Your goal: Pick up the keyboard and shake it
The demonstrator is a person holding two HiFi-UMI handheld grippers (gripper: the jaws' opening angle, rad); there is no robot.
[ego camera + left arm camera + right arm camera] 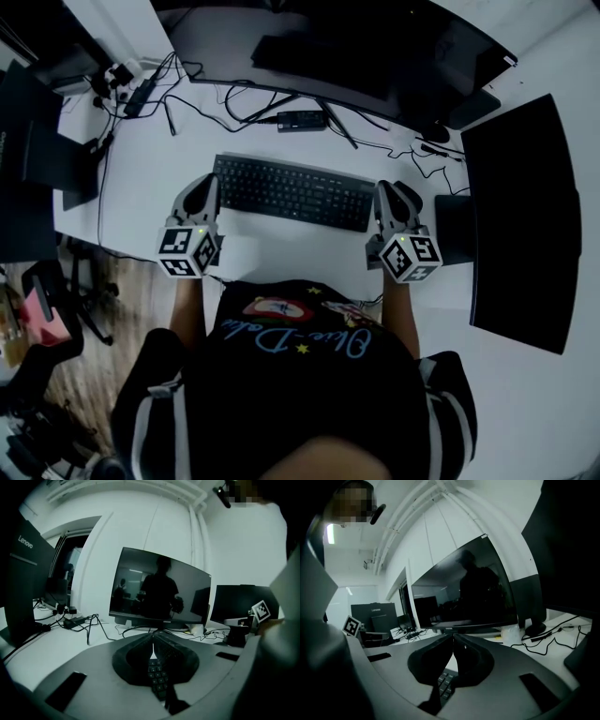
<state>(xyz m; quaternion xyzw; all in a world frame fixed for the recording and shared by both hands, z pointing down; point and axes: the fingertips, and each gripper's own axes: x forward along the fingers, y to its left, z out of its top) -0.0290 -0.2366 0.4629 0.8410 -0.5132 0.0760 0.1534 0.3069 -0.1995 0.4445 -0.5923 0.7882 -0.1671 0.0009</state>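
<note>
Looking down in the head view, we log the keyboard [292, 192] lying crosswise over the white desk [281, 248], in front of a monitor [328, 47]. At its left end sits the left hand-held gripper [210, 183], and at its right end the right hand-held gripper [388, 190].

Left gripper view: jaws clamped on the keyboard [158, 677], with keys showing between them.

Right gripper view: likewise, jaws pinched onto the keyboard [444, 685].

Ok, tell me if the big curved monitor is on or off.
Off: the curved monitor is dark, showing only reflections of the room.
</note>
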